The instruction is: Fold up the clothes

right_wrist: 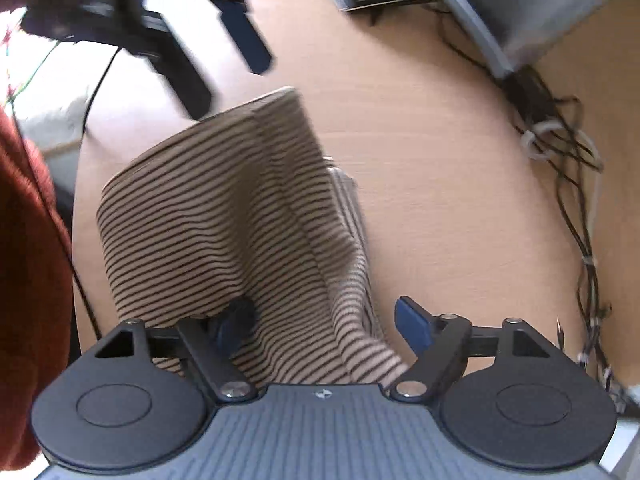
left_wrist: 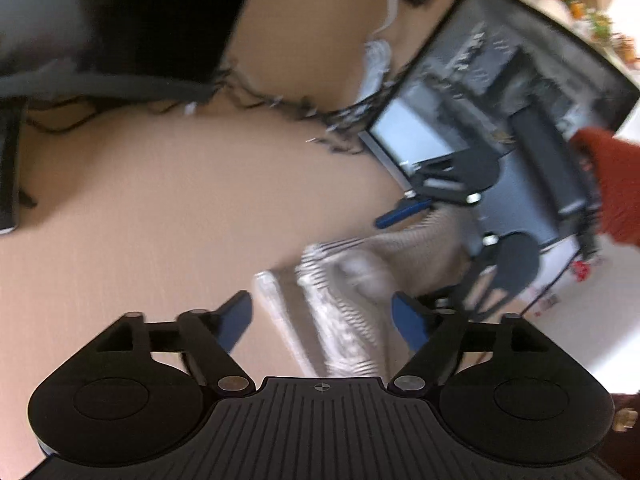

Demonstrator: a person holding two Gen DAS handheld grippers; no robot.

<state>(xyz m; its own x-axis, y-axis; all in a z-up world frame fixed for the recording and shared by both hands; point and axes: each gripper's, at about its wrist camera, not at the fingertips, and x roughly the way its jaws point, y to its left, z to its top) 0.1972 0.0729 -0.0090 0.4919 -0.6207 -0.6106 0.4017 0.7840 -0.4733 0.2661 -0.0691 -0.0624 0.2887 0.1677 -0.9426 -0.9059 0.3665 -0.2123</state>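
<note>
Still, unreadable emblem on left tongs (left_wrist: pixel 322 320).

garment (right_wrist: pixel 224 216): beige knit, thin dark stripes | state: partly folded, rumpled | place: on tan tabletop

The left wrist view looks out over its own left claw (left_wrist: pixel 322 320), slanting down across the tabletop (left_wrist: pixel 140 208). The right wrist view faces steeply down from close above the striped garment (right_wrist: pixel 224 216). Both share that garment (left_wrist: pixel 340 292) and tabletop (right_wrist: pixel 440 200), and each catches the other claw ahead.
</note>
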